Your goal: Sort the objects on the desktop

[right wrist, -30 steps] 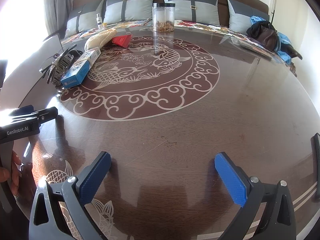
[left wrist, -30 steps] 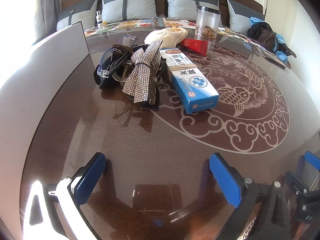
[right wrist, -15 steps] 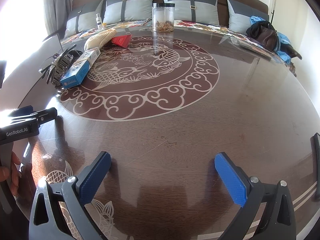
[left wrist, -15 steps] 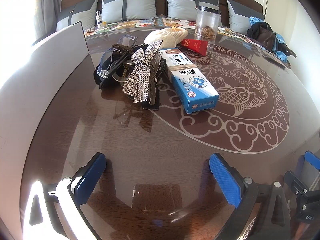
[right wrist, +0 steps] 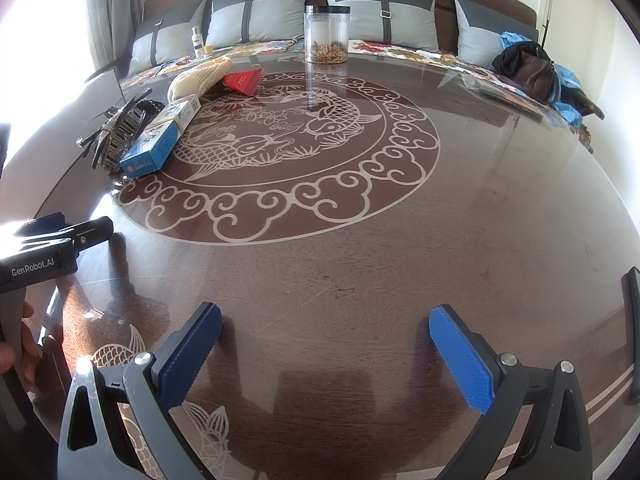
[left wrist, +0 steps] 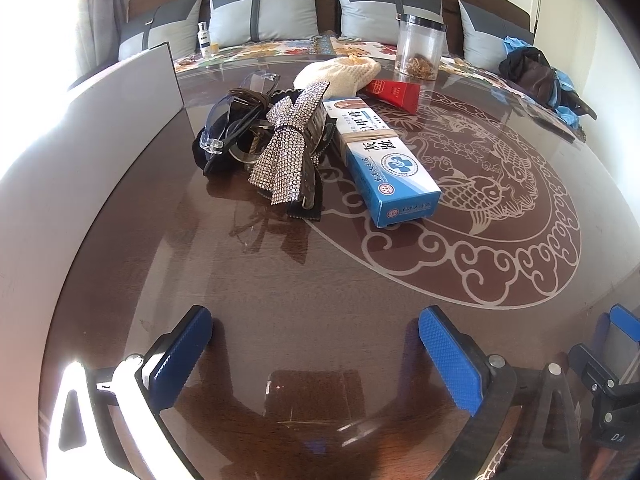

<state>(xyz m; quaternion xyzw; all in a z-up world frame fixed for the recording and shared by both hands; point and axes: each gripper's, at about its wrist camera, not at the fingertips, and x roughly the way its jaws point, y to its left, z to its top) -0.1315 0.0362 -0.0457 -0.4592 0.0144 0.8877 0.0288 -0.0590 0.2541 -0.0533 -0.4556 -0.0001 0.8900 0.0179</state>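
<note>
On the table: a round dark wooden table [right wrist: 440,240] with a pale koi-and-cloud inlay under glass carries everything; both grippers hover low over its near edge.
Left gripper: the left gripper [left wrist: 316,344] with blue ridged pads has its jaws spread wide, nothing between them, only bare tabletop.
Right gripper: the right gripper [right wrist: 326,346], same blue pads, is likewise spread wide and holds nothing.
Clutter pile: from the left wrist view, at about 11 o'clock, a rhinestone-covered silver bow hair clip [left wrist: 286,144] lies draped over clear-lensed safety glasses [left wrist: 224,120] and a tangle of dark cords.
Blue box: a long blue-and-white cardboard box with Chinese lettering [left wrist: 380,148] lies just beside the bow at 12 o'clock, a rubber band around its middle.
Further back: a cream knitted pouch [left wrist: 340,72] touches the far end of the pile; a small red carton [left wrist: 394,90] sits just beside it at 1 o'clock.
Jar: a clear plastic jar with a black lid [left wrist: 420,46] stands upright near the far rim, brownish bits in its bottom.
Left edge: a flat grey upright panel [left wrist: 100,120] runs along the 9 to 10 o'clock side.
Beyond the table: grey cushions [right wrist: 260,12] line a bench; a dark bag [right wrist: 528,66] rests at 2 o'clock.
</note>
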